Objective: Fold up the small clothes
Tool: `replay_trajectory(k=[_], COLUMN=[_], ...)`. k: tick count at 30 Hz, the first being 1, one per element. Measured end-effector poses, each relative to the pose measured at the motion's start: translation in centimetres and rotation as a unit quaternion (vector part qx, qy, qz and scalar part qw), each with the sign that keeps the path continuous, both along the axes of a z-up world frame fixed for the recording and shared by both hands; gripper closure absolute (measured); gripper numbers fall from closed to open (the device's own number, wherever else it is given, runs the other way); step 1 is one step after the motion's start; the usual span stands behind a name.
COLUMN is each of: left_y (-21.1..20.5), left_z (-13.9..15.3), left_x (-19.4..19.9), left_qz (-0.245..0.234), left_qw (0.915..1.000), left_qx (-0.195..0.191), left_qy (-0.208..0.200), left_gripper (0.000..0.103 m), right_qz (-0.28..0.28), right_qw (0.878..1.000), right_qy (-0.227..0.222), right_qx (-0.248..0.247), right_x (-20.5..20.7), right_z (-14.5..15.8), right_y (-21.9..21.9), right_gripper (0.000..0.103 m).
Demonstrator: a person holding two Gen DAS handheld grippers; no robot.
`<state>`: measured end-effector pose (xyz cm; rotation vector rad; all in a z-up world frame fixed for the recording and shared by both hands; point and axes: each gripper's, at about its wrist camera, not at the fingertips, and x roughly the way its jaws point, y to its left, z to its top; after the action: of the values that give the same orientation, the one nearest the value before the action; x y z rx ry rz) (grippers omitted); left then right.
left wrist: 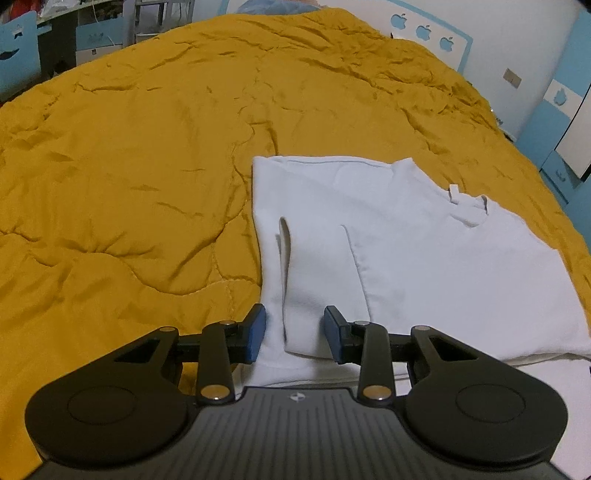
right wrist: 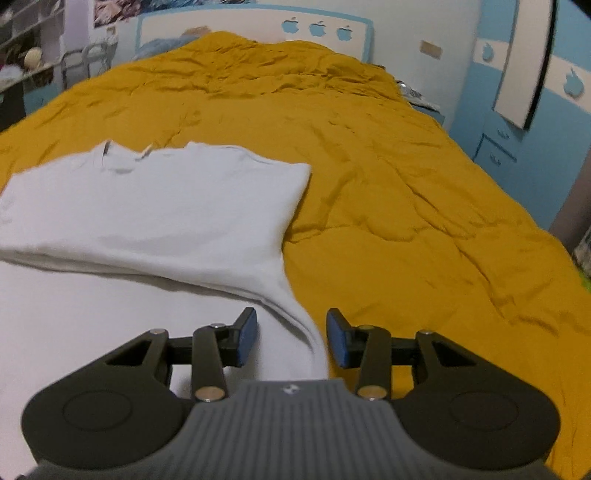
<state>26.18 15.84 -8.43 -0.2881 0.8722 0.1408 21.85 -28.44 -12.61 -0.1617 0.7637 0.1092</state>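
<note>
A white shirt lies flat on the mustard quilt, its sides folded inward, collar at the far right. A folded sleeve lies on top near its left edge. My left gripper is open just above the shirt's near left part, with the sleeve end between the blue pads, not clamped. In the right wrist view the shirt fills the left half on the quilt. My right gripper is open over the shirt's near right edge, which runs between its pads.
The quilt covers the whole bed, wrinkled. A white and blue headboard with apple cut-outs stands at the far end. Blue and white cupboards line the right side. Shelves and furniture stand at the far left.
</note>
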Motion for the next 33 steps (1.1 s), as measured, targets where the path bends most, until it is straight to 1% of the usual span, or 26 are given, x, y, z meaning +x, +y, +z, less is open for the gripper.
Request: replay_trajectory(k=[1, 2, 3, 4, 5, 7, 8, 9, 11, 13, 15, 17, 18, 19, 20, 21, 23, 25, 26, 27, 28, 30, 33], left_y=[0.0, -0.1, -0.1, -0.2, -0.2, -0.1, -0.1, -0.1, -0.2, -0.3, -0.2, -0.1, 0.0, 0.2, 0.2, 0.2, 0.3, 0.4, 0.5, 0.5, 0.5, 0.5, 0.7], left_z=[-0.1, -0.1, -0.2, -0.2, -0.1, -0.1, -0.2, -0.3, -0.6, -0.8, -0.5, 0.0, 0.3, 0.6, 0.9, 1.2, 1.5, 1.5, 1.2, 0.9, 0.6, 0.0, -0.2], left_x=[0.0, 0.0, 0.1, 0.1, 0.1, 0.2, 0.2, 0.3, 0.4, 0.4, 0.2, -0.1, -0.3, -0.5, -0.7, -0.9, -1.0, -0.9, -0.7, -0.4, -0.3, -0.2, -0.2], left_qz=[0.001, 0.002, 0.002, 0.002, 0.001, 0.000, 0.000, -0.001, -0.001, -0.001, -0.002, -0.003, -0.003, -0.003, -0.004, -0.007, -0.009, -0.007, -0.001, 0.003, 0.003, 0.000, 0.001], left_qw=[1.0000, 1.0000, 1.0000, 0.9999, 0.9999, 0.9999, 0.9998, 0.9998, 0.9996, 0.9994, 0.9994, 0.9995, 0.9996, 0.9998, 0.9998, 0.9999, 0.9998, 0.9997, 0.9997, 0.9995, 0.9994, 0.9992, 0.9991], left_qx=[0.002, 0.003, 0.005, 0.008, 0.009, 0.012, 0.014, 0.016, 0.022, 0.027, 0.029, 0.026, 0.022, 0.019, 0.017, 0.014, 0.016, 0.021, 0.025, 0.028, 0.029, 0.030, 0.032], left_qy=[0.003, 0.005, 0.006, 0.007, 0.007, 0.009, 0.011, 0.014, 0.019, 0.020, 0.020, 0.017, 0.014, 0.010, 0.005, 0.000, -0.007, -0.006, 0.002, 0.012, 0.018, 0.025, 0.029], left_gripper=[0.066, 0.068, 0.069, 0.071, 0.071, 0.074, 0.074, 0.074, 0.074, 0.074, 0.074, 0.073, 0.073, 0.073, 0.073, 0.073, 0.073, 0.073, 0.073, 0.073, 0.073, 0.073, 0.067], right_qz=[0.002, 0.003, 0.004, 0.004, 0.000, -0.016, -0.025, -0.037, -0.054, -0.056, -0.059, -0.056, -0.051, -0.043, -0.039, -0.035, -0.024, -0.013, -0.011, -0.011, -0.011, -0.013, -0.022], right_qw=[1.000, 1.000, 1.000, 1.000, 1.000, 0.999, 0.999, 0.998, 0.997, 0.996, 0.995, 0.996, 0.996, 0.996, 0.996, 0.996, 0.993, 0.990, 0.990, 0.990, 0.990, 0.990, 0.991], right_qy=[-0.002, -0.003, -0.008, -0.009, -0.015, -0.039, -0.042, -0.037, 0.001, 0.024, 0.031, 0.033, 0.030, 0.026, 0.020, 0.013, -0.004, -0.014, -0.016, -0.017, -0.013, 0.009, 0.059], right_qx=[-0.013, -0.021, -0.023, -0.021, -0.014, 0.000, 0.008, 0.022, 0.050, 0.060, 0.068, 0.066, 0.065, 0.070, 0.077, 0.086, 0.112, 0.138, 0.140, 0.139, 0.140, 0.137, 0.116], right_x=[0.4, 0.7, 1.0, 1.3, 1.4, 1.1, 1.0, 1.0, 1.6, 2.0, 2.2, 2.0, 1.8, 1.5, 1.0, 0.5, 0.2, 0.7, 1.1, 1.7, 2.5, 4.0, 5.5], right_z=[-0.3, -0.5, -0.6, -0.5, -0.1, 0.9, 1.0, 0.9, -0.5, -1.8, -1.7, -0.9, -0.4, 0.3, 0.9, 1.7, 3.0, 3.7, 3.7, 3.7, 3.4, 2.0, -0.8], right_y=[0.4, 0.4, 0.4, 0.4, 0.3, -0.7, -1.2, -1.9, -3.1, -3.5, -3.7, -3.5, -3.4, -3.4, -3.3, -3.3, -3.3, -3.1, -2.7, -2.2, -1.8, -0.9, -0.1], right_gripper=[0.067, 0.079, 0.097, 0.102, 0.103, 0.103, 0.103, 0.103, 0.103, 0.103, 0.103, 0.103, 0.097, 0.095, 0.090, 0.083, 0.080, 0.080, 0.082, 0.087, 0.088, 0.089, 0.091])
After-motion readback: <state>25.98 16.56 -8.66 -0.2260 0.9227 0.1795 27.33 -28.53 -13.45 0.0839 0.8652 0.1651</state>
